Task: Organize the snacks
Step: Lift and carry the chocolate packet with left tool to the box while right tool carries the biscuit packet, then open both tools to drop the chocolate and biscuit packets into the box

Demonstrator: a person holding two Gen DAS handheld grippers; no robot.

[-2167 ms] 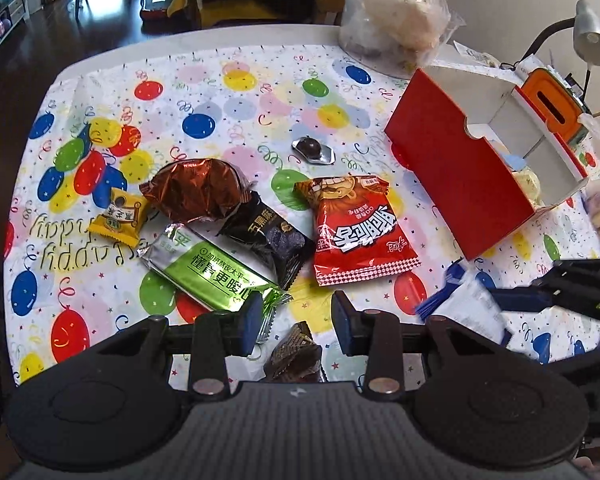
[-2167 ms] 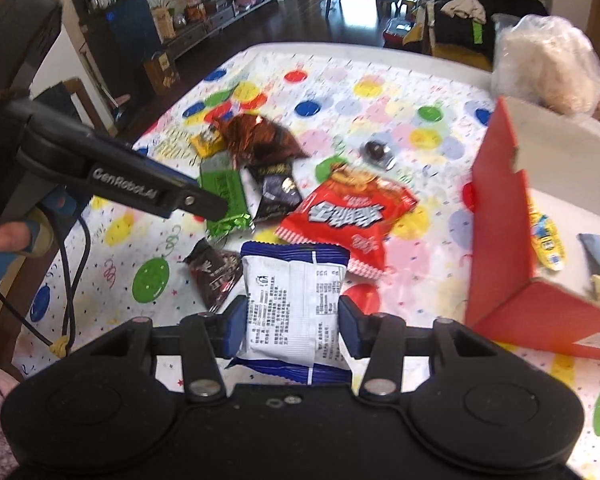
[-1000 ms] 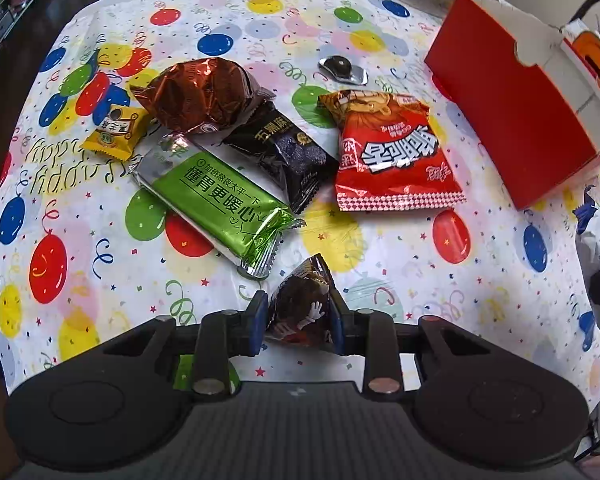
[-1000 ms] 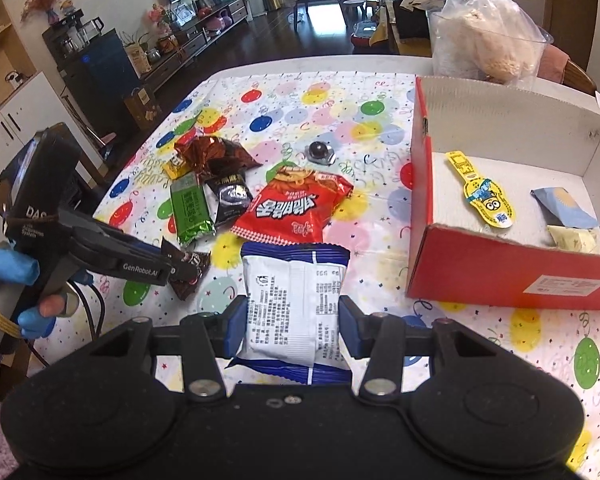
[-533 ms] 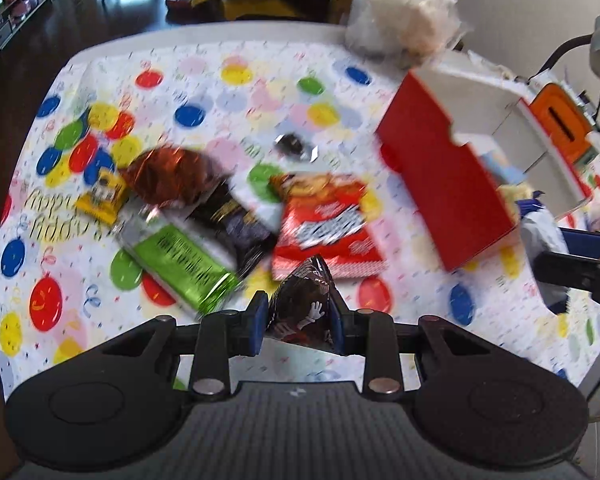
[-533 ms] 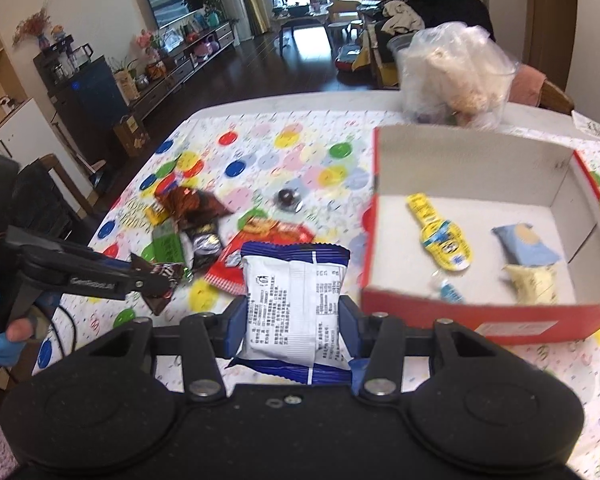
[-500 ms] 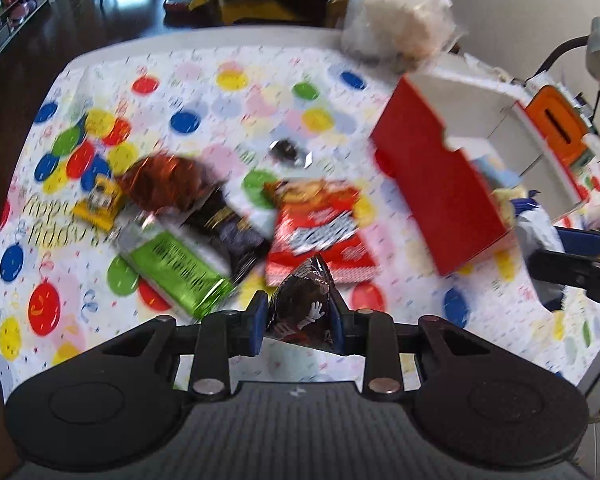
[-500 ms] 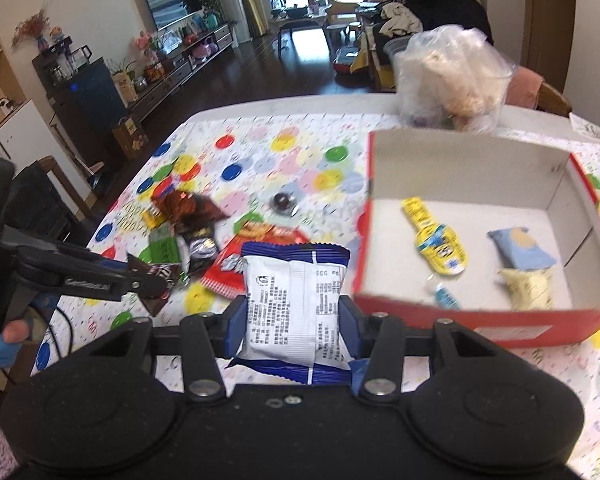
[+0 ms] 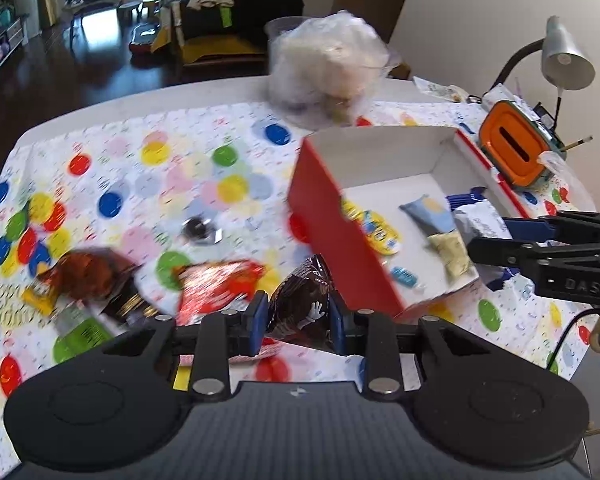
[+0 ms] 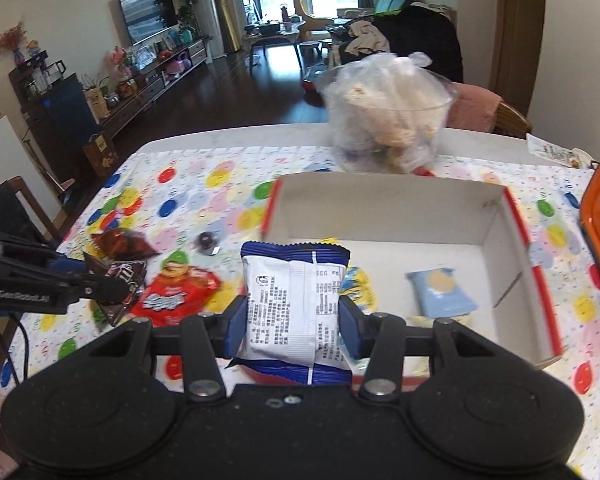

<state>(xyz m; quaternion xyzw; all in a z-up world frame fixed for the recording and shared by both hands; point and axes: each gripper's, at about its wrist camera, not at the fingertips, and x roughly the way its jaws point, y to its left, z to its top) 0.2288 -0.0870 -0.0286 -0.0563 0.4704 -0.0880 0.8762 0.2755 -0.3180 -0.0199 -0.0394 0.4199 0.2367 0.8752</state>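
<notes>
I am pinching a blue-white packet [image 10: 296, 312] in my right fingers [image 10: 347, 330] and a brown packet [image 9: 302, 304] in my left fingers [image 9: 256, 322], both not yet dropped in the red box [image 9: 332, 236], which is already holding a few snacks while several are lying along the desk's left edge.

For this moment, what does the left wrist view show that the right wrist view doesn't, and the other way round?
Only the left wrist view shows the grey desk lamp and small yellow snack packet.

Only the right wrist view shows the wall television and dark cabinet.

Both show the red cardboard box, the left gripper clamped on a brown triangular snack pouch, and the right gripper clamped on a white-and-blue snack packet.
</notes>
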